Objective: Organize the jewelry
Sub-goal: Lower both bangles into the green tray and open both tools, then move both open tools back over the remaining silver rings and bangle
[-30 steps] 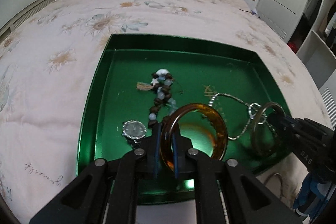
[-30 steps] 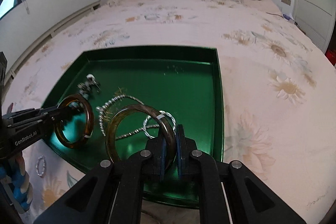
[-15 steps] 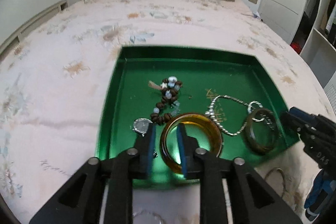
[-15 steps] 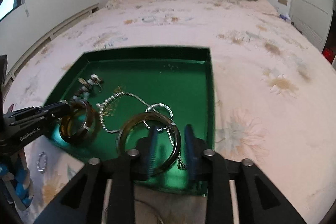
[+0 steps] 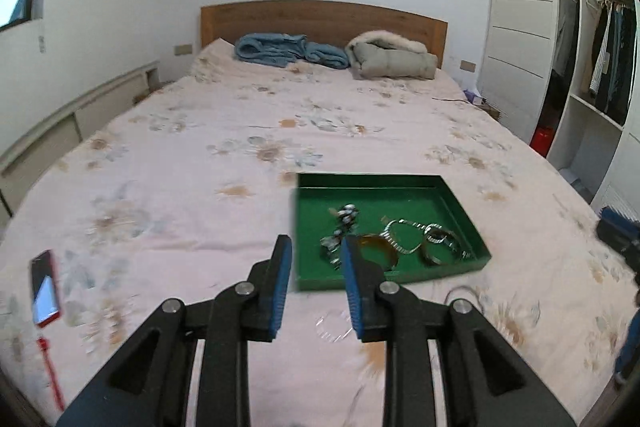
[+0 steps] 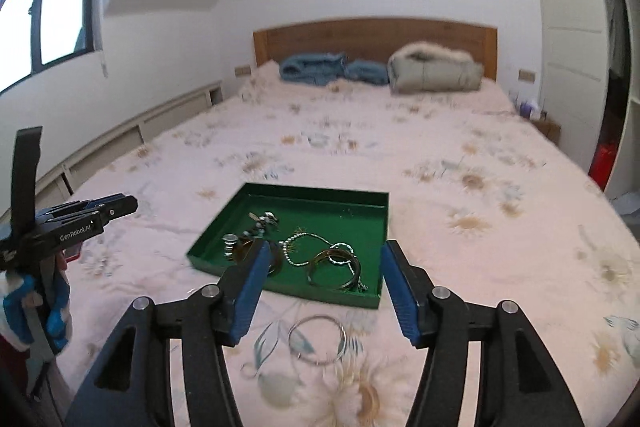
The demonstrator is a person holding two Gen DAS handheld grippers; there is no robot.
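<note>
- Two tongs are hanging above a floral bed (image 5: 224,147), both pulled back from the green tray (image 6: 216,231) and both carrying nothing.
- At far left in the left wrist view, a red phone (image 5: 45,289) is lying flat on the bedcover, well apart from the tray.
- Left tongs (image 5: 316,287) are opening, their blue pads a modest gap apart with nothing between them; in the right wrist view they are showing at the left edge (image 6: 120,203).
- Inside the tray, going left to right in the right wrist view: a watch (image 6: 229,241) is lying at the near left, a bead bracelet (image 6: 262,221) just behind it, an amber bangle (image 6: 274,259) beside the watch, a silver chain (image 6: 304,247) in the middle, and a dark bangle (image 6: 334,269) toward the near right corner, tangled with a twisted silver ring.
- Right tongs (image 6: 322,291) are opening wider than the left, and nothing is sitting between their pads.
- Just outside the tray's near edge, a thin wire hoop (image 6: 318,337) is lying on the bedcover.
- Behind everything, a blue blanket (image 6: 316,69) and a grey coat (image 6: 436,71) are resting against the headboard (image 6: 376,35).
</note>
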